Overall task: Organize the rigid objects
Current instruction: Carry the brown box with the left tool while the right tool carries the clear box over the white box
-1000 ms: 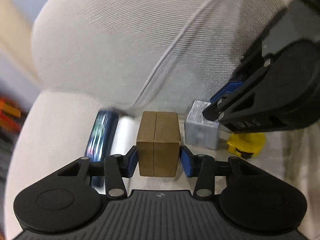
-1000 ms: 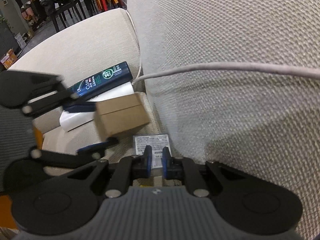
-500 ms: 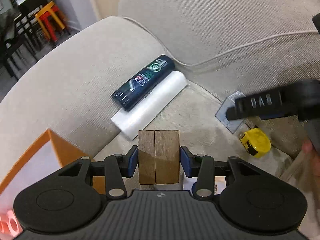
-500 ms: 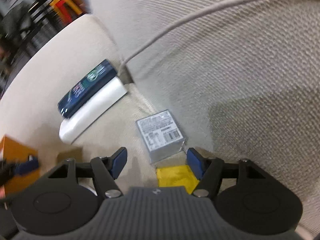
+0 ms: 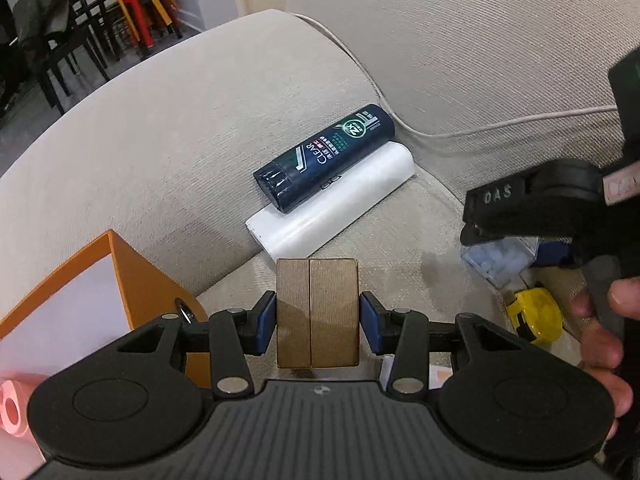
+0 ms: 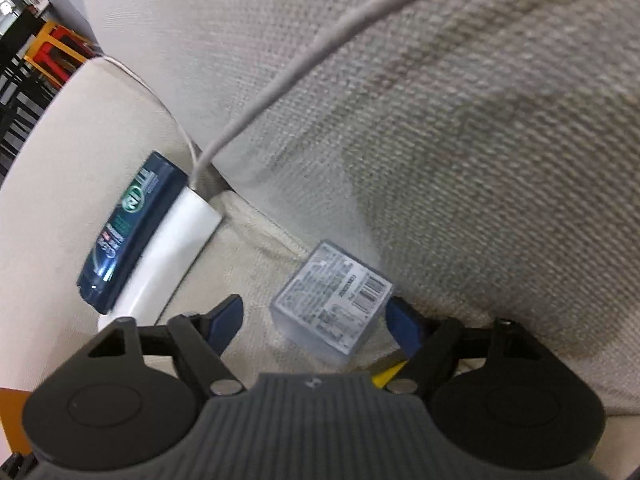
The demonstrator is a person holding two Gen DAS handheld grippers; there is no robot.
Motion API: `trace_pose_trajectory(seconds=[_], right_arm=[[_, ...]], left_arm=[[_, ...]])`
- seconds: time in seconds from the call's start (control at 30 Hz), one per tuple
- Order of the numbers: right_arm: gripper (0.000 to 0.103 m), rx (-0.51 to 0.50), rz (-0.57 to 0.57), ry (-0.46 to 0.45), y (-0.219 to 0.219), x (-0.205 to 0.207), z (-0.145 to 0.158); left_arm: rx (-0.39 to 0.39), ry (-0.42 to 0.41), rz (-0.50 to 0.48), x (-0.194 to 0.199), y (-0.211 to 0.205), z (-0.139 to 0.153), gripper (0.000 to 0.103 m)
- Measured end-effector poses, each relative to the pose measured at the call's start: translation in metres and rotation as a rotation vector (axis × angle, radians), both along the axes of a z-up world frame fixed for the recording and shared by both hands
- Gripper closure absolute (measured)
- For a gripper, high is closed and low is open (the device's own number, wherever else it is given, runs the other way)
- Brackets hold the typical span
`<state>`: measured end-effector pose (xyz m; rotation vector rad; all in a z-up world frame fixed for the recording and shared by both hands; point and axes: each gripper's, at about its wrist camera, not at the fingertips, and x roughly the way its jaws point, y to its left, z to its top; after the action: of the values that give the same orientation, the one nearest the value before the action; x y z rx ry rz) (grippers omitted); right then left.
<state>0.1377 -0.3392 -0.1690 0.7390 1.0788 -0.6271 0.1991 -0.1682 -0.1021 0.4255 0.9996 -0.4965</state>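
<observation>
My left gripper [image 5: 317, 322] is shut on a brown cardboard box [image 5: 317, 312] and holds it above the sofa seat, beside an orange storage box [image 5: 120, 280]. My right gripper [image 6: 316, 322] is open, its fingers on either side of a clear plastic box [image 6: 332, 300] with a printed label that lies on the seat; the same box shows in the left wrist view [image 5: 500, 258] under the right gripper. A dark blue CLEAR bottle [image 5: 324, 158] [image 6: 128, 232] lies on a white box [image 5: 332, 204] [image 6: 168, 256] against the armrest. A yellow tape measure [image 5: 534, 314] lies by the clear box.
The beige sofa backrest [image 6: 440, 120] rises right behind the clear box. The armrest [image 5: 160, 140] is to the left. A pink roll [image 5: 12, 404] lies in the orange box. Chairs and coloured stools [image 5: 140, 4] stand in the room beyond.
My left gripper pulled back from the sofa corner with the brown box towards the orange box. My right gripper opened and moved in around the clear plastic box.
</observation>
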Motion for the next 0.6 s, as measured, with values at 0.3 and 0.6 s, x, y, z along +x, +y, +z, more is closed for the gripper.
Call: trace_pose_trajectory(seconds=[0.3,0.6], right_arm=[[0.049,0.056,0.347,-0.103,0.02,-0.015,0.009],[0.048,0.097,0.6,-0.072,0.036,-0.011,0.009]], left_arm=[[0.015,0.04,-0.021,-0.011,0.006,0.006,0.053],[0.082,0.03,-0.12,-0.021,-0.002,-0.002,0.052]])
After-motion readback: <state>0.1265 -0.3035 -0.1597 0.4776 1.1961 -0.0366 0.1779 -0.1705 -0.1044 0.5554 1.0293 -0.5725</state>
